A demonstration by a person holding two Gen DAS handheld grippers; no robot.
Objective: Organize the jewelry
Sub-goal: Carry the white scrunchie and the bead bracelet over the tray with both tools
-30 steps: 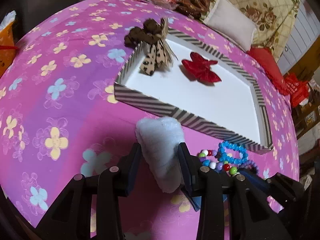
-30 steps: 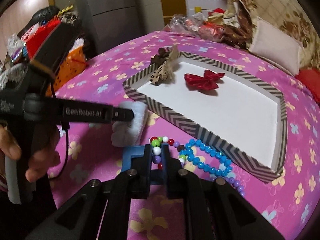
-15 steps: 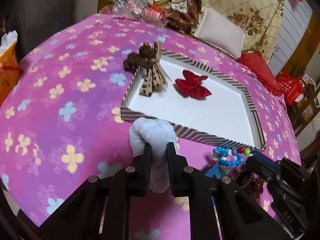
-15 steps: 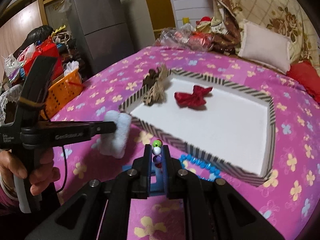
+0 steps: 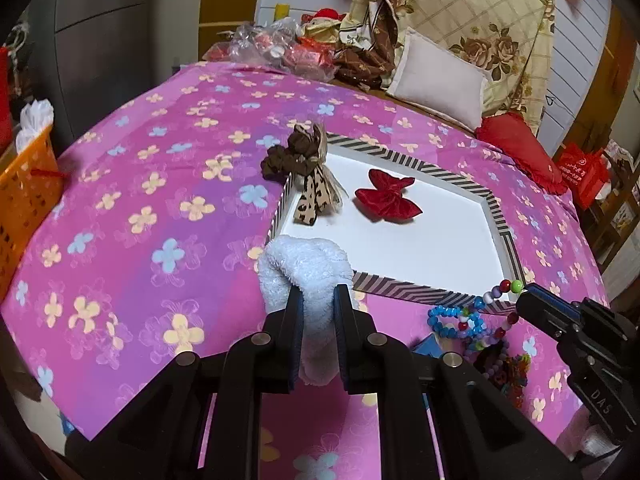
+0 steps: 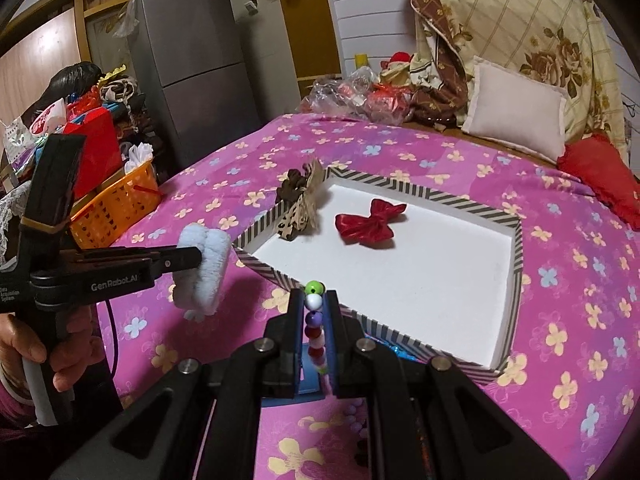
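Observation:
My left gripper (image 5: pixel 318 300) is shut on a fluffy white scrunchie (image 5: pixel 304 264), held above the pink flowered bedspread; the right wrist view shows that scrunchie (image 6: pixel 204 268) hanging from the left gripper (image 6: pixel 196 258). My right gripper (image 6: pixel 314 304) is shut on a string of coloured beads (image 6: pixel 314 312), whose tail (image 5: pixel 500 320) hangs down to more bead bracelets (image 5: pixel 452 320) on the bed. Just ahead lies a shallow white tray with a striped rim (image 5: pixel 400 280) (image 6: pixel 516 248). In it rest a red bow (image 5: pixel 386 198) (image 6: pixel 370 224) and a leopard-print bow (image 5: pixel 316 196) (image 6: pixel 298 216) draped over the rim.
An orange basket (image 6: pixel 116 208) stands off the bed's left side, beside a grey fridge (image 6: pixel 192 68). Pillows (image 5: pixel 438 80), a red cushion (image 5: pixel 520 152) and plastic-wrapped clutter (image 5: pixel 280 48) lie along the far edge. A hand (image 6: pixel 40 348) grips the left tool's handle.
The left jaws closed on the white scrunchie and lifted it off the bedspread. The right gripper rose too, pulling the bead string up from the pile.

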